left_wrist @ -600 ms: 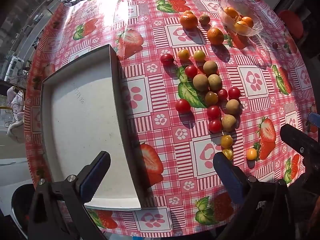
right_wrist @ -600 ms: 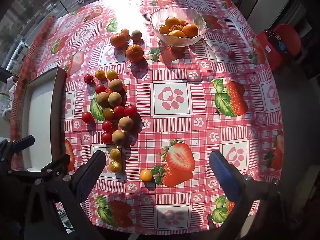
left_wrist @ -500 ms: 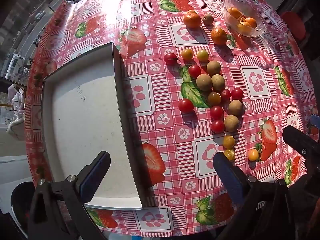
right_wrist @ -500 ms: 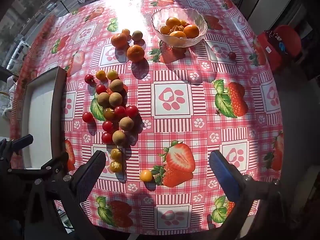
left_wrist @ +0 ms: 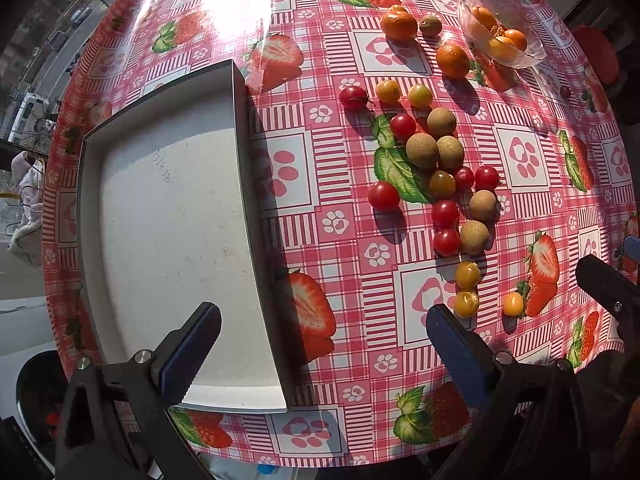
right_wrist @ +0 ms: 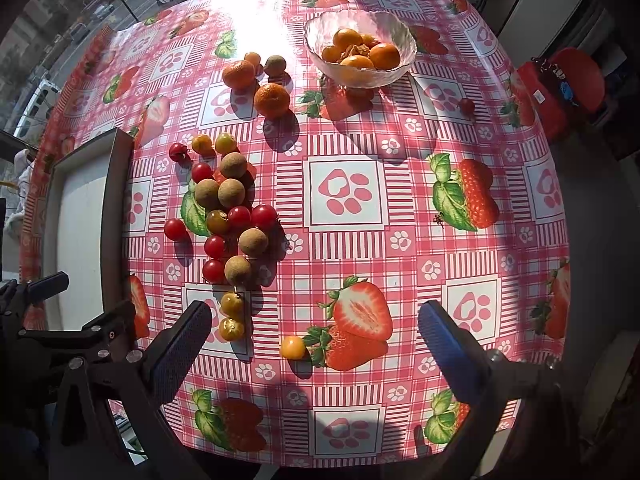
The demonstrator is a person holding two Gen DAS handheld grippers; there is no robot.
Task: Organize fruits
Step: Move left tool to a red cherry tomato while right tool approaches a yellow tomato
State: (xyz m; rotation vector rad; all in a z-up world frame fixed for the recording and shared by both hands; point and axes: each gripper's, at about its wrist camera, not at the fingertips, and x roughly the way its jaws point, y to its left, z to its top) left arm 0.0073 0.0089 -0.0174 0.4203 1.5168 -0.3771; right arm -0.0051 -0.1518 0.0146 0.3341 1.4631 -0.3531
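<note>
- Glossy pink-checked oilcloth (right_wrist: 348, 256), printed with strawberries and paw marks, covers the round counter in hard sunlight.
- Nearest the lens, the left tool (left_wrist: 320, 350) hangs released, empty, its blue ribbed pads wide apart: one pad over the tray's near corner, the other over the cloth.
- Likewise the right tool (right_wrist: 312, 344) is spread wide, holding nothing, above the cloth's near edge.
- Just ahead of the right tool, 1 small orange berry (right_wrist: 292, 347) lies alone beside a printed strawberry.
- To the left, a shallow rectangular metal tray (left_wrist: 160, 240) with dark raised walls sits bare; the left view shows its whole matte floor, the right view only a strip.
- Mid-counter, a loose cluster of smooth red cherry tomatoes (right_wrist: 239, 216), rough tan longans (right_wrist: 231, 193) and yellow-orange berries (right_wrist: 232, 304) lies between tray and centre, many touching.
- Farther off, 2 dimpled mandarins (right_wrist: 272, 100) rest near a small brown fruit (right_wrist: 275, 65).
- Farthest, a rippled clear glass bowl (right_wrist: 394, 26) holds several orange fruits; the right view shows it whole, the left view only at the frame's edge.
</note>
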